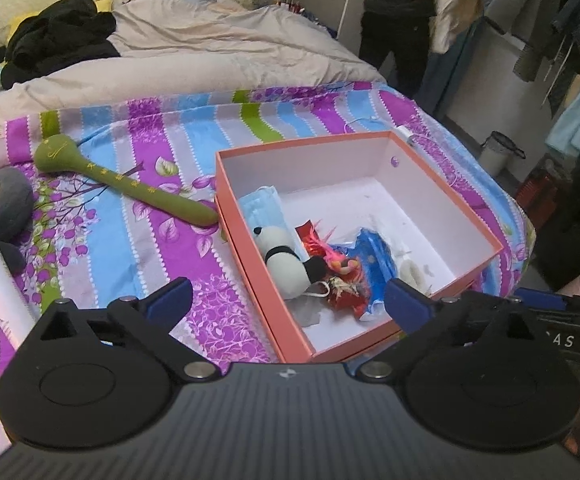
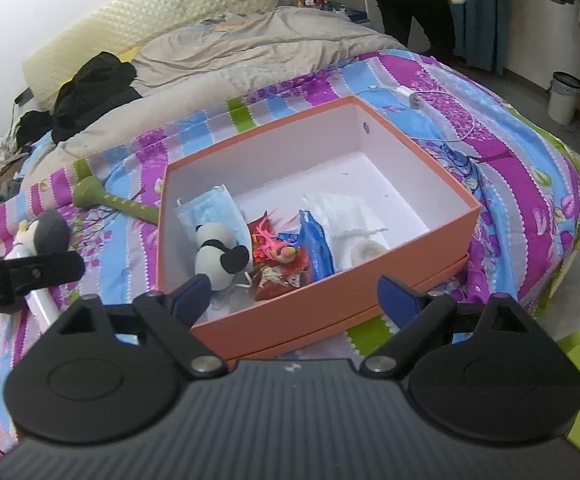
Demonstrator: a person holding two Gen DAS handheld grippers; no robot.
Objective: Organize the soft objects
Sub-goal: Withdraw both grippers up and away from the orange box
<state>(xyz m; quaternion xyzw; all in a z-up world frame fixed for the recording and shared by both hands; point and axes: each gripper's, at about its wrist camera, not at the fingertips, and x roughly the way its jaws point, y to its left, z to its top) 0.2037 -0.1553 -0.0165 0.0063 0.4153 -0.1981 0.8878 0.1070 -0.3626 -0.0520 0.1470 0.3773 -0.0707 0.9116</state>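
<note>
Holding panda point(image 2: 219, 258) — orange box point(image 2: 430, 176).

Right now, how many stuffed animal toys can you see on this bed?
2. A panda lies inside the orange box, beside a blue face mask. A grey penguin lies on the striped bedspread, left of the box. More may be hidden.
</note>
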